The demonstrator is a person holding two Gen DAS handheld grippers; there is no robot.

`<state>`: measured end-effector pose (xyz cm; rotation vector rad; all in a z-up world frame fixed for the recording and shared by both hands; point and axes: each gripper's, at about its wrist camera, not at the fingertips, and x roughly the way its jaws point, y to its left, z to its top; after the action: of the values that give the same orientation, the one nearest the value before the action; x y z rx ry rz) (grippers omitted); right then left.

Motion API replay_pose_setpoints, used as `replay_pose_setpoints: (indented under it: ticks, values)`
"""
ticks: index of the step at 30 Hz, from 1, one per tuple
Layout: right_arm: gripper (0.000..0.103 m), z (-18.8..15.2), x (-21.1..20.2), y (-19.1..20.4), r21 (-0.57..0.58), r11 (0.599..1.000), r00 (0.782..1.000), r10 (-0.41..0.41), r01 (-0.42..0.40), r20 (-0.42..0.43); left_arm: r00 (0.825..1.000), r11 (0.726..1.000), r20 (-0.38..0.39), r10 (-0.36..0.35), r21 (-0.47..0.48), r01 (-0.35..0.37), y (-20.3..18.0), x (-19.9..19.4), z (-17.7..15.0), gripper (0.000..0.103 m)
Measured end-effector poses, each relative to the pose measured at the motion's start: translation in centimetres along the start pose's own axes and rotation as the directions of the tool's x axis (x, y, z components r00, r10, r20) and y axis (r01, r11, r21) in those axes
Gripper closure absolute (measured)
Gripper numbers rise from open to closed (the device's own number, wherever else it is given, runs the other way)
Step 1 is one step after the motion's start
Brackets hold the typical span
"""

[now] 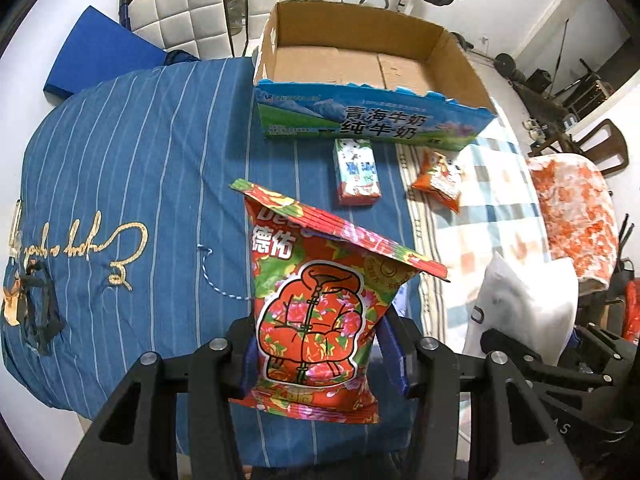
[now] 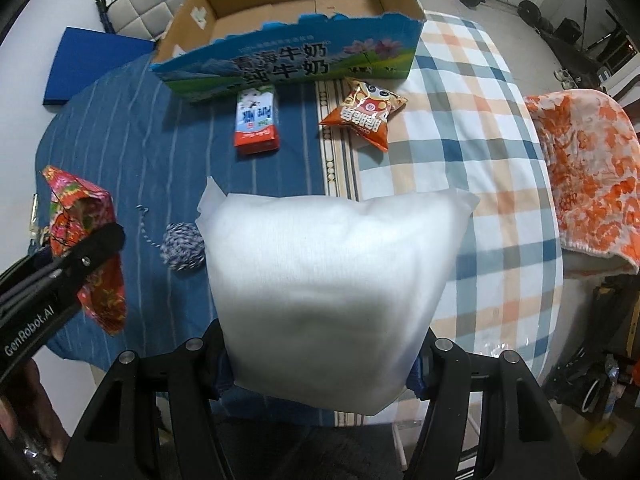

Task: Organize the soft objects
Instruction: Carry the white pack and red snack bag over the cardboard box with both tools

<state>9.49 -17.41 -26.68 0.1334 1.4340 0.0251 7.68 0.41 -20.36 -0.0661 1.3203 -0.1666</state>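
Left tongs (image 1: 316, 364): a red flowered bag (image 1: 316, 304) is pinched by its lower part between the blue pads and held upright above the bench.
Right tongs (image 2: 324, 364): a white pillow (image 2: 328, 276) is pinched between the pads and held above the bench.
Seen only from the right: a ball of yarn (image 2: 183, 250) lies on the blue cloth (image 2: 120, 148), just beside the pillow's left edge; from the left wrist only its loose thread (image 1: 212, 276) is seen, the ball being hidden behind the bag.
Seen from both: the milk carton (image 1: 356, 172) and the orange snack (image 1: 440, 178) lie just in front of the box (image 1: 372, 116), a little apart from each other.
Box: open on top, its floor bare where it is visible; its torn near wall stands close to the carton.
Open room: bare striped cloth is seen between the held things and the carton; checked cloth (image 2: 492, 152) lies bare on the right up to the bench edge.
Edges: an orange-white towel (image 2: 588, 176) hangs on a chair at the right edge.
Hidden: the bench under the pillow is covered by it; the pillow's lower edge is blurred.
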Motion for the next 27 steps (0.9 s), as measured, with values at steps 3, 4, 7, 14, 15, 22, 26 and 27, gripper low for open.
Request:
replay_pose_setpoints:
  ticks: [3,4,7,14,15,22,26,27]
  values:
    - [0.036,-0.8,-1.2,0.6,-0.002,1.0,1.0,0.003,-0.002,0.013,1.0,1.0,0.018,-0.017,0.017,0.016,-0.1,-1.2,-0.3,0.056]
    - [0.036,-1.0,-1.6,0.7,-0.003,1.0,1.0,0.001,-0.001,0.02,0.999,1.0,0.026,-0.022,0.022,0.021,-0.2,-1.5,-0.2,0.056]
    - [0.036,-1.3,-2.8,0.9,0.001,1.0,0.999,0.007,-0.007,0.043,0.998,0.999,0.051,-0.035,0.032,0.033,-0.5,-2.7,0.2,0.056]
    - [0.036,0.3,-5.9,0.7,-0.007,0.999,0.994,0.047,-0.046,0.095,0.99,0.999,0.134,-0.039,0.038,0.034,-1.8,-5.4,4.2,0.056]
    - [0.036,1.0,-6.4,0.6,-0.009,0.999,0.993,0.055,-0.054,0.108,0.988,0.999,0.15,-0.031,0.036,0.026,-2.0,-5.7,5.3,0.056]
    - [0.036,7.6,-9.4,-0.5,-0.044,0.996,0.979,0.079,-0.072,0.186,0.971,1.0,0.239,-0.009,0.02,0.004,-2.5,-6.8,11.9,0.056]
    - [0.036,11.8,-10.3,-1.0,-0.067,0.995,0.971,0.085,-0.072,0.225,0.962,1.0,0.274,0.006,0.019,-0.012,-2.8,-6.6,15.2,0.056]
    - [0.036,12.6,-10.3,-1.0,-0.072,0.995,0.969,0.089,-0.075,0.229,0.96,1.0,0.281,0.01,0.02,-0.017,-2.8,-6.4,16.2,0.056]
